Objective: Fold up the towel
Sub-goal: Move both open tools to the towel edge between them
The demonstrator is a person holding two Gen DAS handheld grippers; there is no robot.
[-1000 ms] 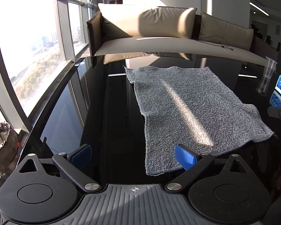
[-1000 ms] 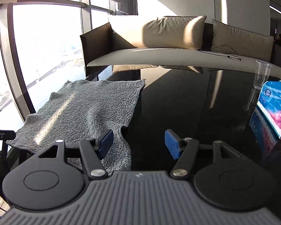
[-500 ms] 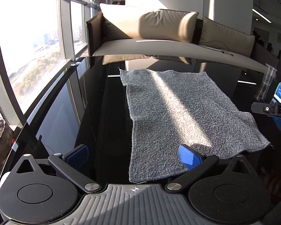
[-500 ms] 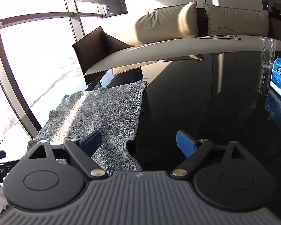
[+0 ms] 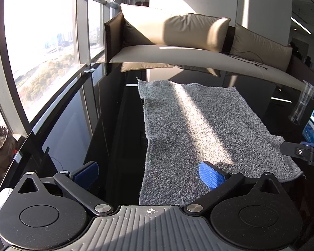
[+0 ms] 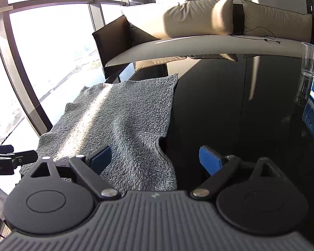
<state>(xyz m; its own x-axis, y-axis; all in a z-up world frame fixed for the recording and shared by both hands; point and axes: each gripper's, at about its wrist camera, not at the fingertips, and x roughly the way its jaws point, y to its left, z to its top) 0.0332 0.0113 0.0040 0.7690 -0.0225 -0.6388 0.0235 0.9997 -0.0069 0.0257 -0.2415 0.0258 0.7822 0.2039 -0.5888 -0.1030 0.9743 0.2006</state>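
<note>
Towel (image 5: 198, 129), grey and fluffy, lies spread flat on the black glossy bench (image 5: 106, 129) in the left wrist view; the left gripper (image 5: 149, 176) stands open over its near left corner, one blue pad above the cloth, one above bare bench; right wrist view: the right gripper (image 6: 156, 160), jaws just widened, straddles the towel's (image 6: 119, 121) near right corner, gripping nothing.

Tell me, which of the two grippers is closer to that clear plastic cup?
Right. The right gripper sits at the towel's edge on the plastic cup's side; the left gripper is at the towel's far edge.
</note>
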